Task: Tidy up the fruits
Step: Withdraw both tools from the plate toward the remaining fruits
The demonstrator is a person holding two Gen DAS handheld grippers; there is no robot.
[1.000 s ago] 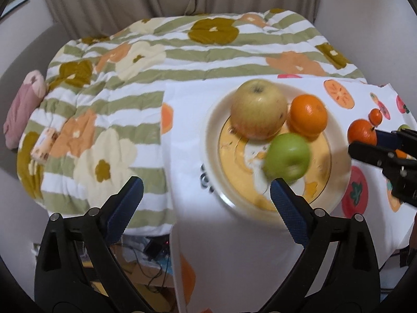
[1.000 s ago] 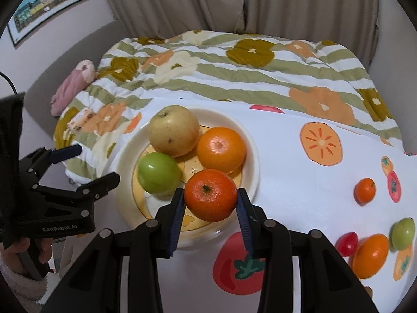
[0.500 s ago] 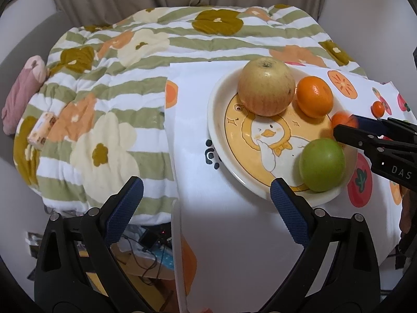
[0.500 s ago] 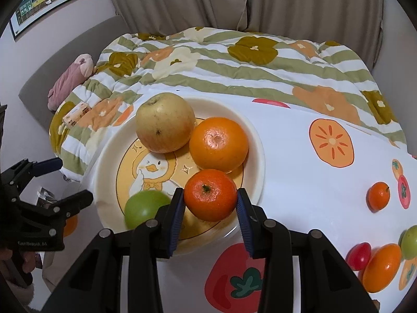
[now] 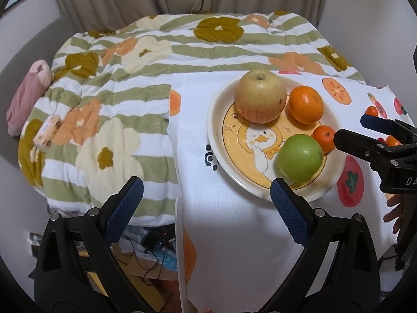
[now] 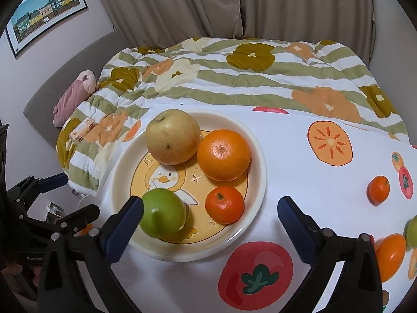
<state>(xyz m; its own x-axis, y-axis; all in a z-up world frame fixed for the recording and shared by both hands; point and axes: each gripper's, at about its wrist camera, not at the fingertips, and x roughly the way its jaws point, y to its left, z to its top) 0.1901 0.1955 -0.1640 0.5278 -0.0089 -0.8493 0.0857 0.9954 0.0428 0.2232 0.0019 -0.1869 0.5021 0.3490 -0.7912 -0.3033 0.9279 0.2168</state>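
A cream plate (image 6: 258, 161) with a duck picture holds a yellowish apple (image 6: 173, 140), a large orange (image 6: 223, 154), a green apple (image 6: 163, 216) and a small orange (image 6: 224, 204). My right gripper (image 6: 210, 210) hangs over the plate's near rim; its jaws are opening, wide on either side of the small orange, and neither pad touches it. In the left wrist view the plate (image 5: 216, 135) lies ahead to the right. My left gripper (image 5: 206, 190) stands open and empty above the tablecloth by the plate's near rim.
On the fruit-print tablecloth to the right lie another small orange (image 6: 378, 189), an oval orange fruit (image 6: 391, 255) and a green fruit (image 6: 411, 230). A striped flowered quilt (image 6: 234, 83) covers the bed behind. The table's left edge drops to cables on the floor (image 5: 146, 240).
The right gripper's jaws have spread wide and let go of the small orange, which now rests on the plate. The green apple has rolled toward the plate's near side.
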